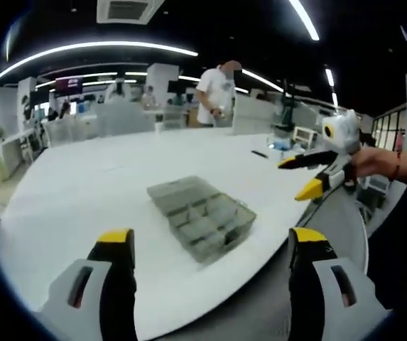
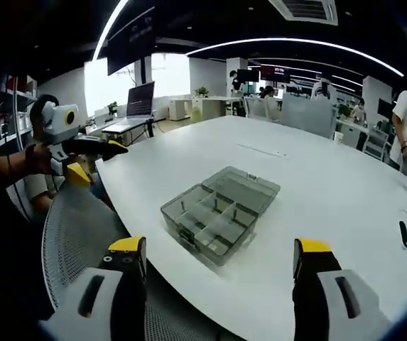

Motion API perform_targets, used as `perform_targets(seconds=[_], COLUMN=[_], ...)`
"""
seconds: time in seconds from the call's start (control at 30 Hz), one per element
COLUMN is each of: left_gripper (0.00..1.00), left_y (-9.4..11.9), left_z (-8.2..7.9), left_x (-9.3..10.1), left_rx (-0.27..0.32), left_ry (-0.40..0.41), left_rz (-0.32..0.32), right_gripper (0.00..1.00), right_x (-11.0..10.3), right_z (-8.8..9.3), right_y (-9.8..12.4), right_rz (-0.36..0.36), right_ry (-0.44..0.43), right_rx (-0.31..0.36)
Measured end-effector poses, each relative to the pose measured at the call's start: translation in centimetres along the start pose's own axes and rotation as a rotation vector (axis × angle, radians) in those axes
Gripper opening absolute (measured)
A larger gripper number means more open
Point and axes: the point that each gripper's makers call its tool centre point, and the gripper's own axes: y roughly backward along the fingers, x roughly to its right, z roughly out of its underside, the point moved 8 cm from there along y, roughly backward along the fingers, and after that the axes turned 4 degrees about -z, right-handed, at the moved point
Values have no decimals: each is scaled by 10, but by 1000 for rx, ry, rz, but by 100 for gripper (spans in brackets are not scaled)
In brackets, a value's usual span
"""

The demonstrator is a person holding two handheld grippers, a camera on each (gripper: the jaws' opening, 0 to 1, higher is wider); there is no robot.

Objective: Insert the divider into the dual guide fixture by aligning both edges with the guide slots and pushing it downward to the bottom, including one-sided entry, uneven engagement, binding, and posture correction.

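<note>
In the left gripper view the left gripper (image 1: 212,249) stood with jaws wide and empty at the bottom of the frame, and the box (image 1: 201,215), a clear compartmented case, lay on the white tabletop (image 1: 82,192) just above and between them at centre. In the right gripper view the right gripper (image 2: 219,257) likewise held its jaws wide and empty, the box (image 2: 221,212) open above them at centre, its divided compartments apparently bare; no loose divider could be made out.
</note>
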Motion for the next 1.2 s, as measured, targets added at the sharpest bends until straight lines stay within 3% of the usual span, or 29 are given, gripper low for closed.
perform_targets(seconds=[0.1,0.37,0.63,1.2], left_gripper=[99,99,97,96], left_y=[7,19,28,25], left_z=[1,2,1,1], left_x=[0,-2,-2,-3], left_rx=[13,14,21,35], left_ry=[6,23,35,43], left_rz=[-7,-34,-61,-76], right_gripper=[88,90,90,87], right_x=[0,-8,-11,-6], right_z=[1,12,13,12], right_y=[5,11,12,14], right_rz=[-9,-40,-49,-49], right_ry=[-5,-59,-48,-54], right_rx=[-8,-13,-22,-21])
